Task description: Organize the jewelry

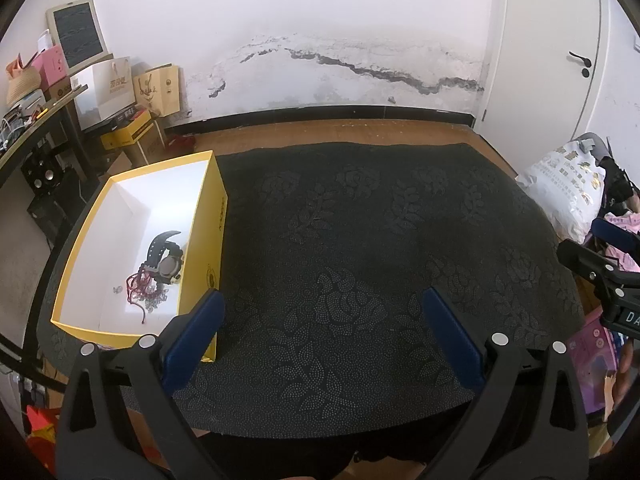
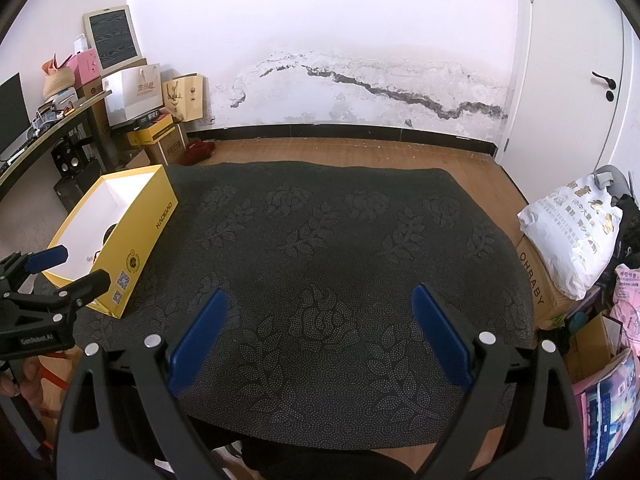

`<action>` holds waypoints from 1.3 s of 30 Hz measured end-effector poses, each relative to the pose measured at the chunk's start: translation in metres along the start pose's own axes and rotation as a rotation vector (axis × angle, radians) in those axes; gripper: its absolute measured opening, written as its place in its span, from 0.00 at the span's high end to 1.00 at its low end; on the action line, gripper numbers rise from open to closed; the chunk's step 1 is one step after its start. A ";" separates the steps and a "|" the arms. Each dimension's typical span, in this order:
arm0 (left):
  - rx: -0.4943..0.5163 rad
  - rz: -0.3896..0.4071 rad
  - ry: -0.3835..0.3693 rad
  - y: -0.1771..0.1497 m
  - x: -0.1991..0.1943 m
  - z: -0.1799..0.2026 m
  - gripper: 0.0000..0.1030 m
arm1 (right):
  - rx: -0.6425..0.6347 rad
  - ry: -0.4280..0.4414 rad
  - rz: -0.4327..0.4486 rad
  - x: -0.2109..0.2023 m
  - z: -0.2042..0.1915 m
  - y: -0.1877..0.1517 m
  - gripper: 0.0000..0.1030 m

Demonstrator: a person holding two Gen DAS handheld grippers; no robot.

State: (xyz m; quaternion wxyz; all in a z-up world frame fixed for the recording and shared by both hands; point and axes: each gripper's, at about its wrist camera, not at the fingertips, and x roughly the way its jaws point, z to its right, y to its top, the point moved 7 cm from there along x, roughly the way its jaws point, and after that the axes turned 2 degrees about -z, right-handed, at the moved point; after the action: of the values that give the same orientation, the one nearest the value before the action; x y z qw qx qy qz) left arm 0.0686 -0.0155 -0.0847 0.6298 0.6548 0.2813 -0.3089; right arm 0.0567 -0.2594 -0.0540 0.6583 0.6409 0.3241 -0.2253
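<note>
Jewelry: a black watch [image 1: 167,258] and a red cord with beads [image 1: 144,290] are seen inside the yellow box [image 1: 202,236] at the left edge of the black-mat-covered counter [image 1: 360,260]. Left tongs [image 1: 320,308] and right tongs [image 2: 318,304] are held released, grasping nothing, above the mat.

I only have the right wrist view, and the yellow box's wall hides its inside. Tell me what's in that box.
Observer: In the left wrist view, a black wristwatch with a grey face lies on the white floor of the open yellow cardboard box.
Operator: Report anything else in there.
Observer: A tangle of dark red cord with small silvery beads lies against the watch, on its near side.
Operator: Give me the left gripper's state.
Observer: The left gripper is open and empty, over the black patterned mat right of the box.
</note>
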 end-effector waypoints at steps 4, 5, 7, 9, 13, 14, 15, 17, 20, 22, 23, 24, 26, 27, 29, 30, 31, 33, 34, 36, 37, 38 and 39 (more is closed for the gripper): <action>-0.004 -0.001 -0.003 0.000 -0.001 -0.001 0.06 | -0.001 0.001 0.000 0.000 -0.001 0.000 0.12; -0.004 -0.001 -0.003 0.000 0.000 -0.001 0.06 | 0.000 0.000 -0.001 0.000 -0.001 0.000 0.12; -0.004 -0.001 -0.002 0.001 -0.001 -0.001 0.06 | 0.000 0.000 -0.001 0.000 -0.001 0.000 0.12; -0.005 -0.002 -0.005 0.000 0.000 -0.001 0.06 | 0.000 0.000 0.000 0.000 0.000 -0.001 0.12; -0.007 -0.003 -0.005 0.000 0.000 -0.002 0.06 | -0.001 0.000 -0.001 0.000 0.000 -0.001 0.12; -0.004 -0.002 -0.004 0.000 0.000 -0.002 0.06 | -0.001 0.001 -0.002 0.000 0.000 -0.001 0.12; -0.002 -0.001 0.000 0.000 -0.001 -0.001 0.06 | 0.000 0.001 -0.002 0.000 0.000 -0.001 0.12; -0.003 -0.002 0.001 0.001 0.000 -0.001 0.06 | -0.003 0.001 -0.001 -0.001 -0.001 -0.001 0.12; 0.006 -0.002 0.002 0.002 0.000 0.000 0.06 | -0.004 0.003 -0.001 0.000 0.002 -0.002 0.12; 0.009 -0.001 0.003 0.002 0.001 -0.001 0.06 | -0.004 0.003 -0.002 0.000 0.002 -0.002 0.12; 0.011 -0.001 0.004 0.002 0.001 -0.001 0.06 | -0.005 0.002 -0.002 0.001 0.002 -0.002 0.12; 0.011 -0.003 0.002 0.002 0.002 -0.001 0.06 | -0.005 0.002 -0.002 0.001 0.002 -0.002 0.12; 0.007 -0.006 -0.004 0.001 0.003 -0.002 0.06 | -0.004 0.003 -0.003 0.000 0.001 -0.002 0.12; 0.005 -0.008 -0.008 0.000 0.004 -0.002 0.06 | -0.004 0.003 -0.003 0.000 0.001 -0.002 0.12; -0.002 -0.016 -0.019 0.000 0.005 -0.001 0.06 | -0.005 0.001 -0.004 0.001 0.001 -0.002 0.12; -0.004 -0.020 -0.022 0.000 0.006 -0.001 0.06 | -0.005 0.002 -0.004 0.001 0.002 -0.002 0.12; -0.005 -0.024 -0.022 0.000 0.007 -0.001 0.06 | -0.004 0.004 -0.005 0.001 0.002 -0.002 0.12; -0.005 -0.027 -0.014 0.000 0.007 -0.001 0.06 | -0.008 0.004 -0.006 0.001 0.002 -0.002 0.12; -0.003 -0.027 -0.012 0.000 0.008 0.000 0.06 | -0.008 0.004 -0.006 0.001 0.002 -0.003 0.12; -0.001 -0.029 -0.014 0.000 0.008 0.001 0.06 | -0.008 0.005 -0.007 0.001 0.003 -0.003 0.12; -0.003 -0.030 -0.026 -0.001 0.008 0.002 0.06 | -0.008 0.005 -0.007 0.001 0.003 -0.003 0.12; -0.009 -0.031 -0.032 -0.001 0.008 0.002 0.06 | -0.008 0.005 -0.007 0.001 0.003 -0.003 0.12; -0.017 -0.028 -0.036 -0.002 0.008 0.002 0.06 | -0.008 0.004 -0.006 0.001 0.002 -0.003 0.12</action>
State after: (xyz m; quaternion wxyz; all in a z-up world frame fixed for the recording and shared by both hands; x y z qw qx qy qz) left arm 0.0723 -0.0176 -0.0916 0.6360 0.6397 0.2815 -0.3271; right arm 0.0559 -0.2619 -0.0567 0.6594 0.6378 0.3285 -0.2247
